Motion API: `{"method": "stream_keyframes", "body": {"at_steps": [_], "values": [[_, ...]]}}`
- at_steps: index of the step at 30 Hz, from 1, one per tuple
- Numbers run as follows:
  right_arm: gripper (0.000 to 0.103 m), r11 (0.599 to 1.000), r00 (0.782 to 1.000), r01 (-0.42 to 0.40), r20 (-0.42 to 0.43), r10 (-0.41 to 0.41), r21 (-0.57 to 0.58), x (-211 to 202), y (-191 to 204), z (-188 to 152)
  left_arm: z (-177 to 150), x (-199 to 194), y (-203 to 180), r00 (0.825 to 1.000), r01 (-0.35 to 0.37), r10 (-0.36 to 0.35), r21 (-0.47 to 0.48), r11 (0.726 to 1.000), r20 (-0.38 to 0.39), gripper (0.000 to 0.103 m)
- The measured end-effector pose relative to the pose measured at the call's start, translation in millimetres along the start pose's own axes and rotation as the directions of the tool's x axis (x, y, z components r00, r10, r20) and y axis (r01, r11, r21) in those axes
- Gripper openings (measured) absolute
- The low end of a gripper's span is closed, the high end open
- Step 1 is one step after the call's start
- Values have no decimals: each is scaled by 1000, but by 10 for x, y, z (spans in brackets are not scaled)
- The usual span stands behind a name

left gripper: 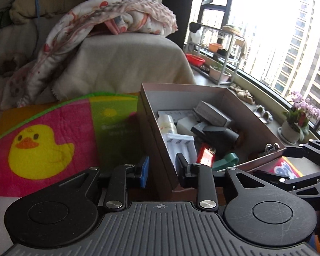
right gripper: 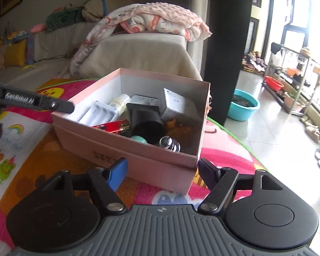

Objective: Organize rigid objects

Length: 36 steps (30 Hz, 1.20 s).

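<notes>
On the bright children's mat point(right gripper: 221, 155) covering the tabletop sits one pink box point(right gripper: 125, 149), and nearly everything rigid in view is already inside it. By the look of things the sorting is far along — no loose item shows on the mat in either view, though parts of the tabletop lie outside the frames, so I cannot say nothing is left.

Counted inside the box: one white battery charger point(left gripper: 180, 147) with its slots up, one pale bottle point(right gripper: 120, 104), one red pack point(right gripper: 113, 126), one black funnel-shaped piece point(right gripper: 146, 119), one white carton point(right gripper: 173, 103), one grey carton point(left gripper: 213, 113), one green clip point(left gripper: 226, 161), one small metal spring-like part point(right gripper: 169, 144) and a brownish lump I cannot identify.

The left gripper point(left gripper: 162, 168) hangs at the box's near-left wall with jaws a little apart; the wall edge lies between them but the pads do not press on it, and they carry nothing. The right gripper point(right gripper: 162, 170) hovers just before the box's near corner, jaws wide apart and empty.

What remains, I judge, is at most tidying the heap — or shifting the box itself.
</notes>
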State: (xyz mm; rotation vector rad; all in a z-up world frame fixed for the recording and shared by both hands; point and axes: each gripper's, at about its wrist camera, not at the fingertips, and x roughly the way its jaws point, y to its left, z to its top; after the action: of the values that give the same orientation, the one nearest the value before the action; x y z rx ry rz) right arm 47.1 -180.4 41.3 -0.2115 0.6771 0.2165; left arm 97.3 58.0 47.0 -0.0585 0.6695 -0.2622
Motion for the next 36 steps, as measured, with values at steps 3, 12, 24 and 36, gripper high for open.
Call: {"method": "stream_keyframes", "body": {"at_steps": [3,12,24,36], "values": [[78,999,999,-37,14,37,-10,123,84,74,9,-30,193,998,-59,59,-37,998,12,41],[79,995,998,-6,63,12,-98,361,503,196,-147,-301,652,989,-113,130,-196,974,77,71],[89,997,989,-46,-137,54,59,-98,466,-301,-1002,-811,-113,978,-209,208,-65,976,-12,68],[103,995,998,2,-56,4,99,-167,513,-586,-1165,-626,-495,948,-316,319,-72,946,25,73]]}}
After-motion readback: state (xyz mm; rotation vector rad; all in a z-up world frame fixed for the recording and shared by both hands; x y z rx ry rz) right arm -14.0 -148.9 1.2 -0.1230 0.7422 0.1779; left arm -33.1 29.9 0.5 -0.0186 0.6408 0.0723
